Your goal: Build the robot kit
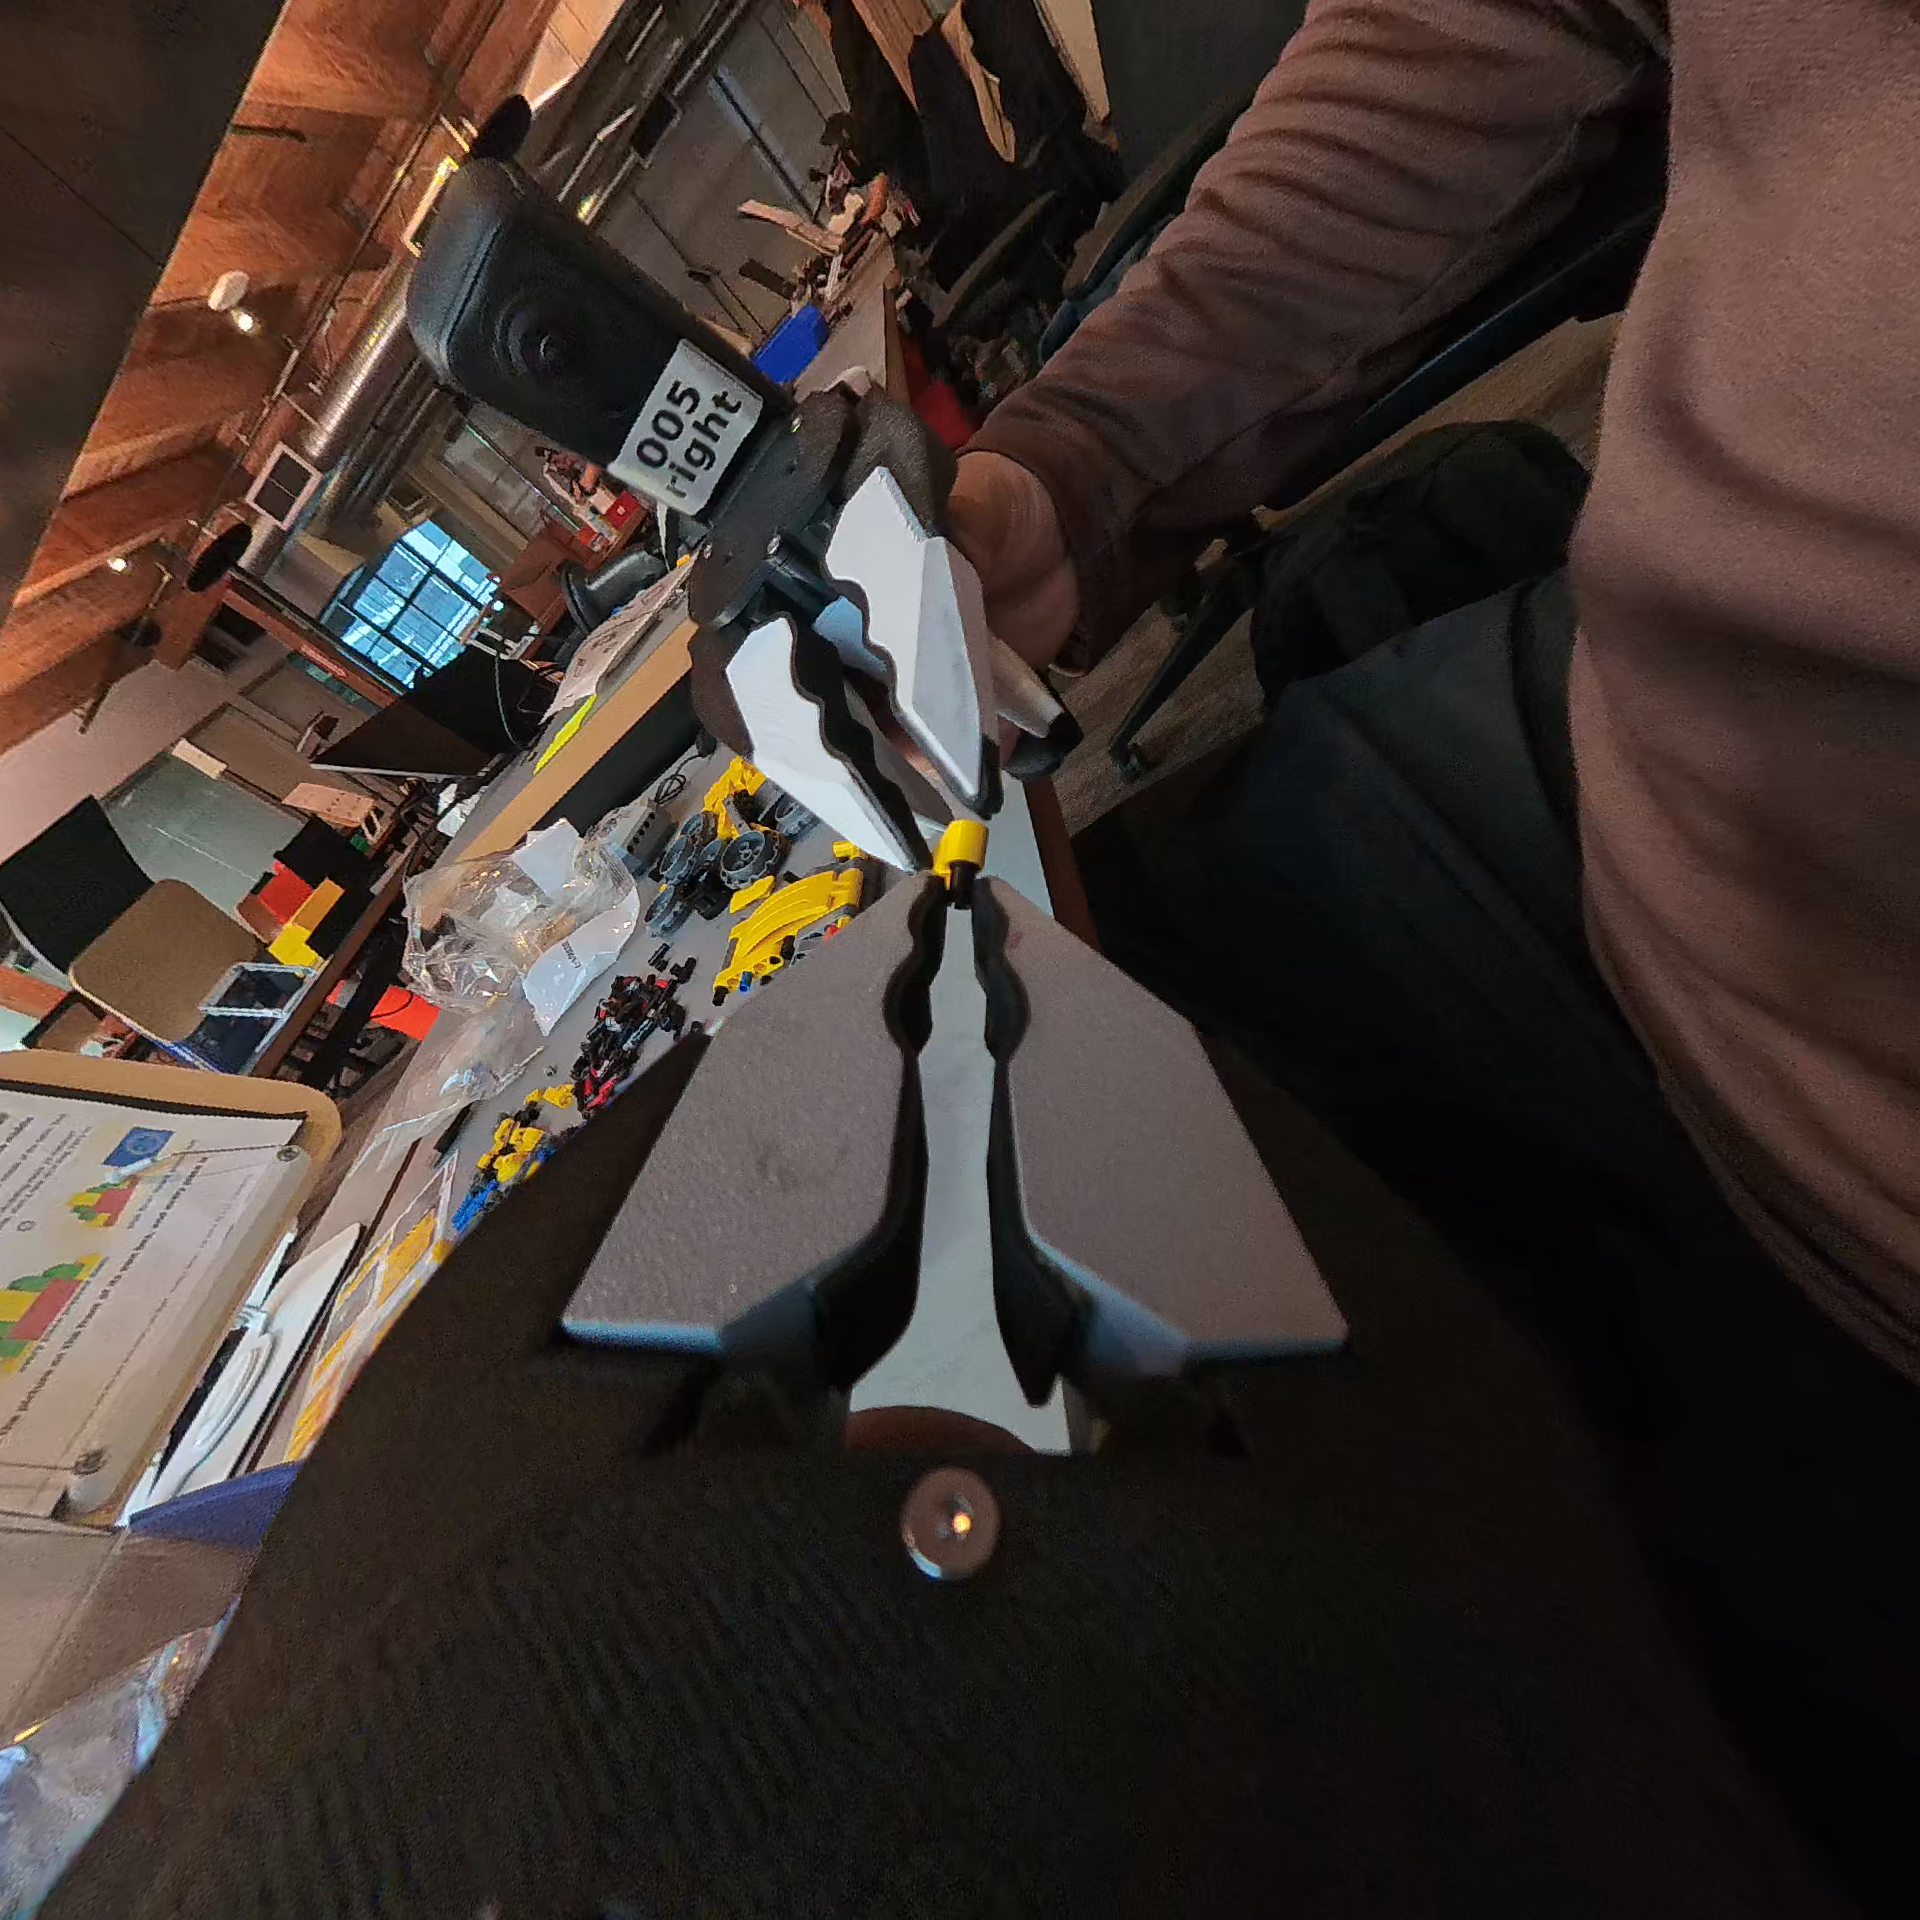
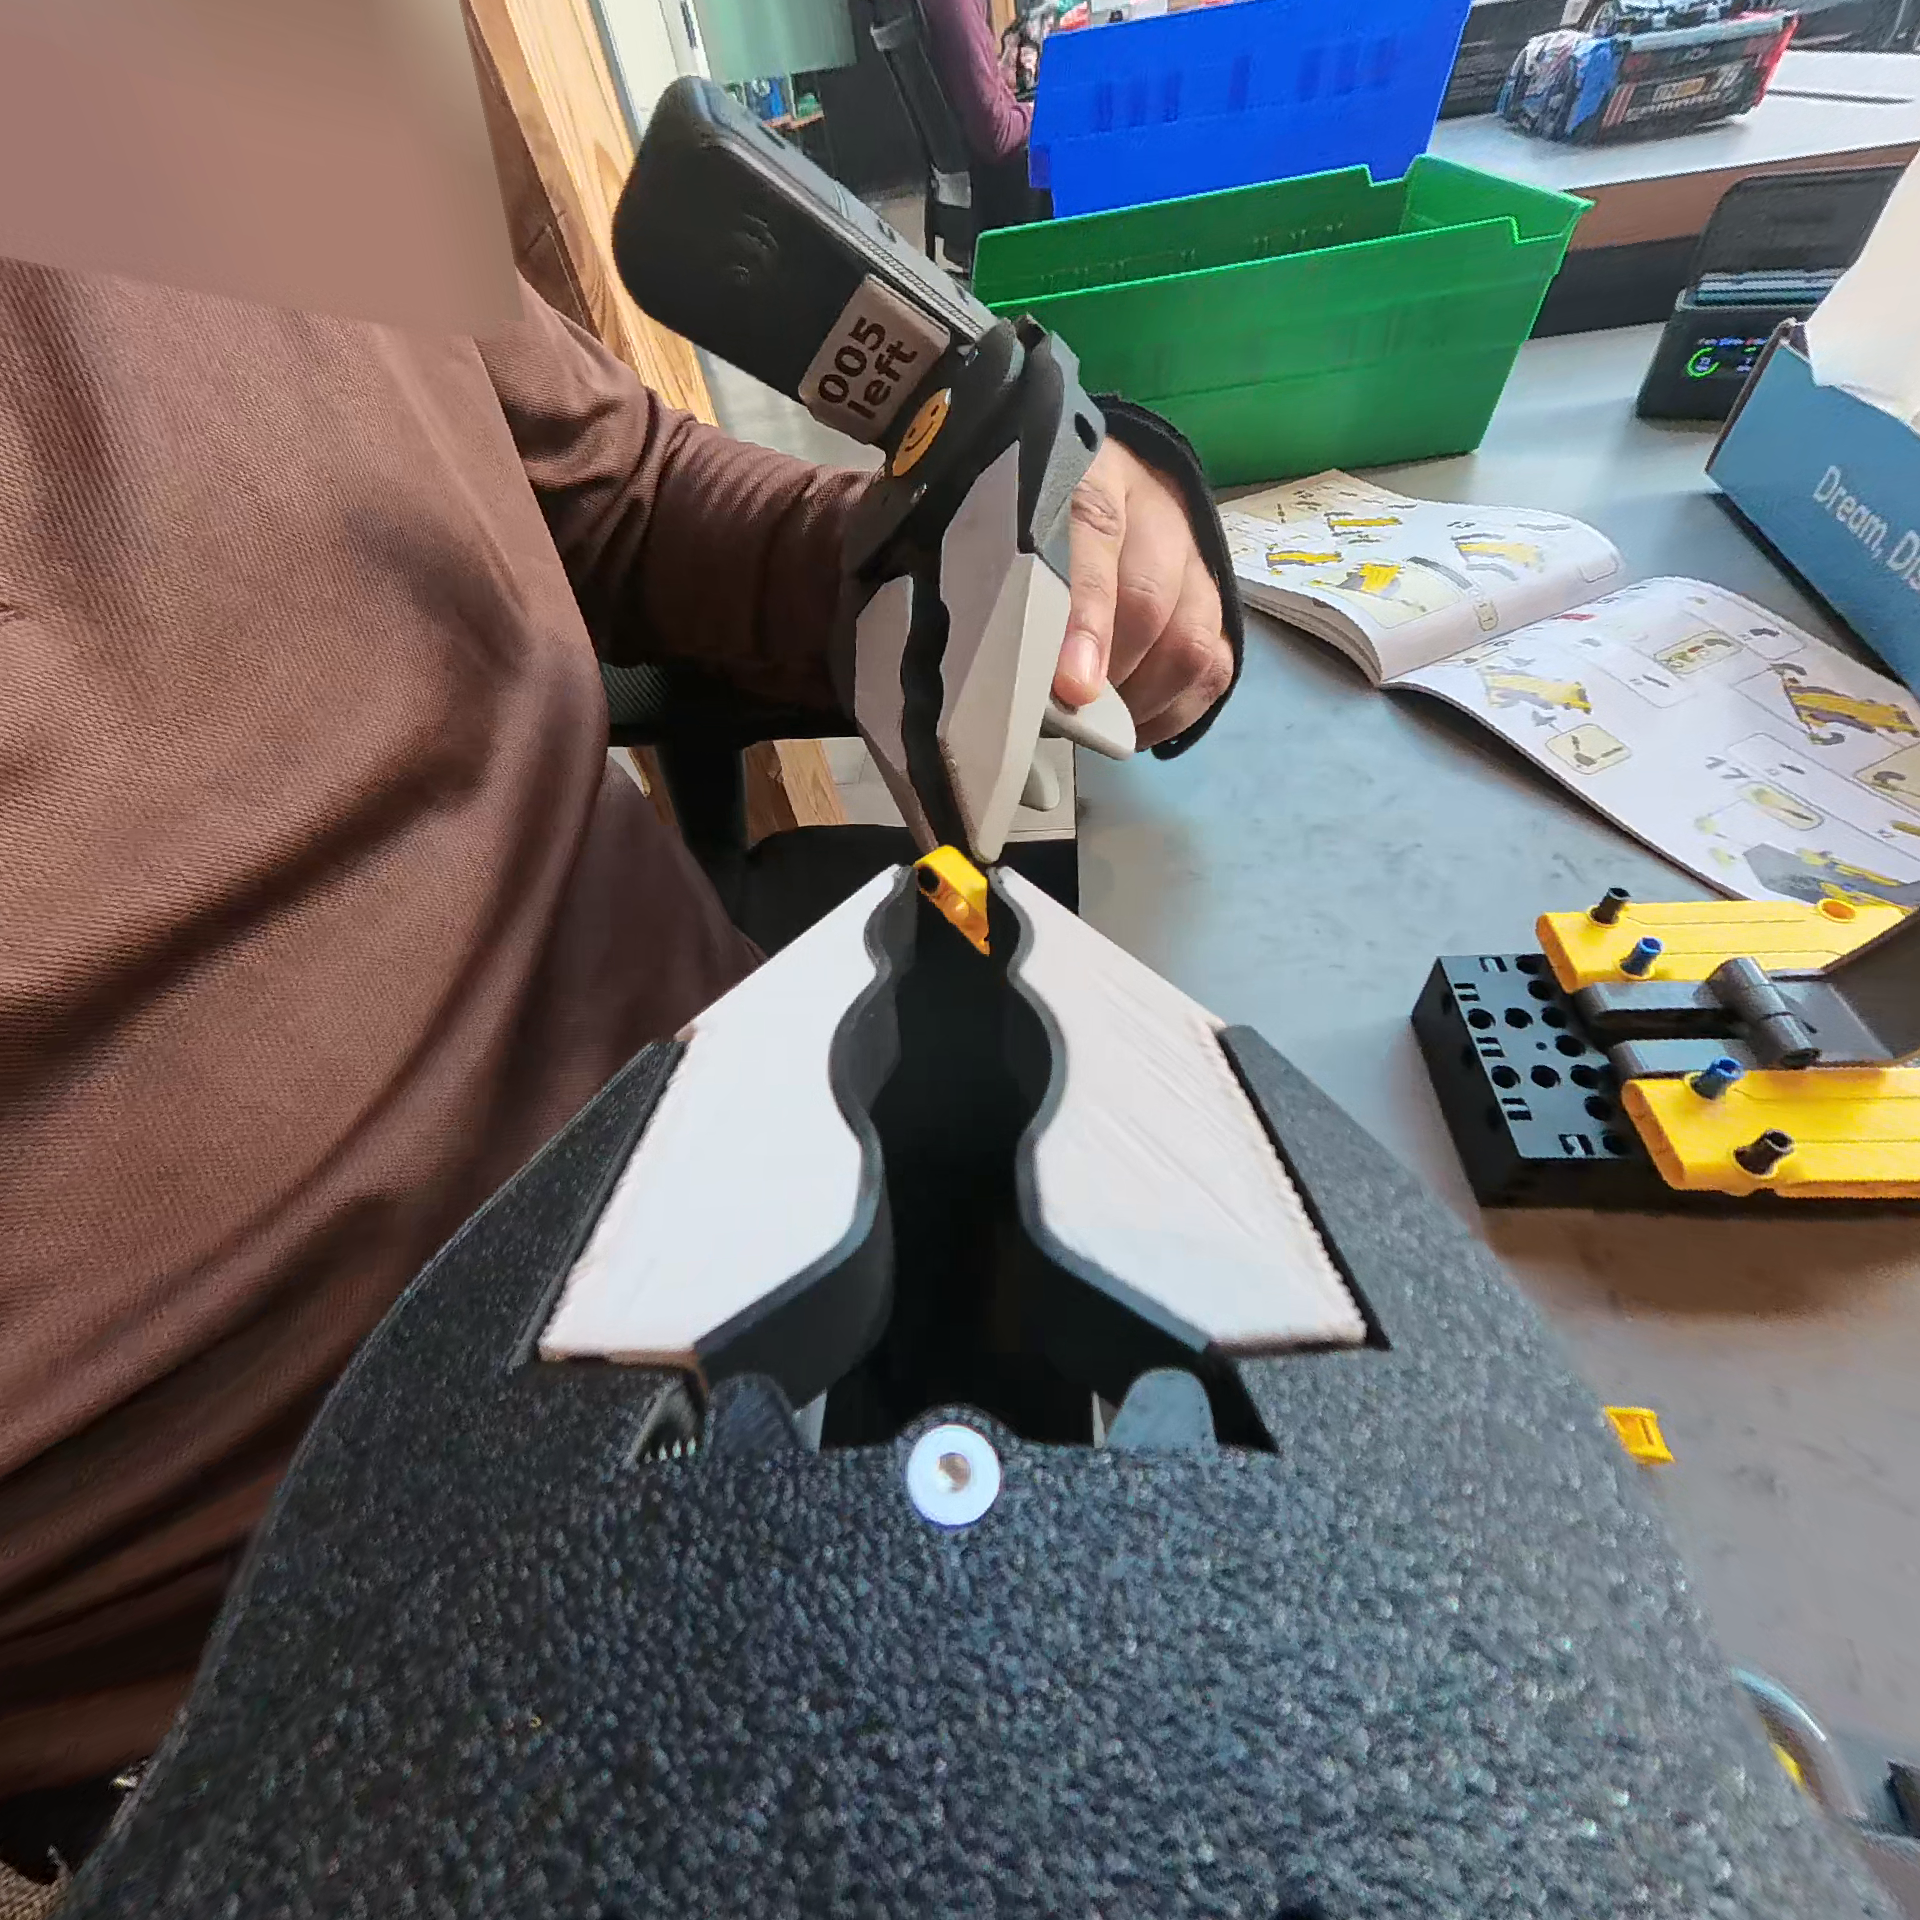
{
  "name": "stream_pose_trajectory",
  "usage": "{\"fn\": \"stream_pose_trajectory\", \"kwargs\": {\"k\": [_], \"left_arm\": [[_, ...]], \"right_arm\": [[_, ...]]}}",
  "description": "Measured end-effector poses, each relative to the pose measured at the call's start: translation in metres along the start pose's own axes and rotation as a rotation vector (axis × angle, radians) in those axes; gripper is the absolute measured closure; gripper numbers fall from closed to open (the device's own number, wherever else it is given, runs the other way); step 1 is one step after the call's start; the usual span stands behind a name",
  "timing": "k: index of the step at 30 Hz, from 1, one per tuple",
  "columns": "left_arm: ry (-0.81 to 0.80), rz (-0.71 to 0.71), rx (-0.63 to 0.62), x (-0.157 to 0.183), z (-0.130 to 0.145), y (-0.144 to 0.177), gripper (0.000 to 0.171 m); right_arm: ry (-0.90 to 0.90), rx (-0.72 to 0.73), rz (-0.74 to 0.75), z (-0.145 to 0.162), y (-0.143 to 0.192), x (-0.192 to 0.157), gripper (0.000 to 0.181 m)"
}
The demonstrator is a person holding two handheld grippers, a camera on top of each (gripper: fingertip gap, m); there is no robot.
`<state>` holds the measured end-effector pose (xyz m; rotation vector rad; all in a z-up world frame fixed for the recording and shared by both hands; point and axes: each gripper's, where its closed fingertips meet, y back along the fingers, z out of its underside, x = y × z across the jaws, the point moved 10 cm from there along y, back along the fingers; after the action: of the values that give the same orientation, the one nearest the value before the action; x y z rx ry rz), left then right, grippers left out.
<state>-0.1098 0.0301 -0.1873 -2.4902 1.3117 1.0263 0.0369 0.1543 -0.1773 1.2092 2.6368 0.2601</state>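
Two hand-held grippers are meeting tip to tip above the edge of a grey counter (image 2: 1351, 831), each held by a person in a brown long-sleeved top.

The right hand-held gripper (image 2: 951, 883) is pinching one small yellow connector piece (image 2: 956, 894) between its fingertips; its fingers are nearly closed, with only the piece keeping them apart. The left hand-held gripper (image 1: 954, 896) is also closed almost fully, its tips pressing on a short dark pin (image 1: 958, 891) that is sticking out of the same yellow piece, seen in the left wrist view at (image 1: 958, 844). So the piece is hanging in the air between both tools, just off the near edge of the counter.

In the right wrist view, one partly built model (image 2: 1683, 1060) is lying on the counter: a black block with two yellow beams across it, carrying two blue pins and two black pins. One loose yellow part (image 2: 1636, 1434) is lying nearer. One open instruction booklet (image 2: 1558, 665) is lying beyond it, with one green bin (image 2: 1299, 312) and one blue bin (image 2: 1247, 94) behind.

In the left wrist view, a scatter of yellow and black parts (image 1: 748, 883) and one crumpled clear plastic bag (image 1: 509, 914) are lying farther along the counter.
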Motion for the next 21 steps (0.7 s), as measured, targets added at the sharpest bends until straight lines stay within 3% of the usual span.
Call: {"fn": "stream_pose_trajectory", "kwargs": {"k": [6,13,21], "left_arm": [[0.073,-0.008,0.035,-0.002,0.006,0.002,0.169],[0.253,-0.026,0.112,-0.014,0.012,0.009,0.169],[0.054,-0.028,0.005,-0.007,0.003,0.007,0.169]], "right_arm": [[0.044,-0.024,0.064,-0.001,0.004,-0.003,0.168],[0.244,-0.115,0.255,-0.012,0.002,-0.017,0.164],[-0.114,-0.032,0.112,-0.003,0.004,-0.006,0.157]]}}
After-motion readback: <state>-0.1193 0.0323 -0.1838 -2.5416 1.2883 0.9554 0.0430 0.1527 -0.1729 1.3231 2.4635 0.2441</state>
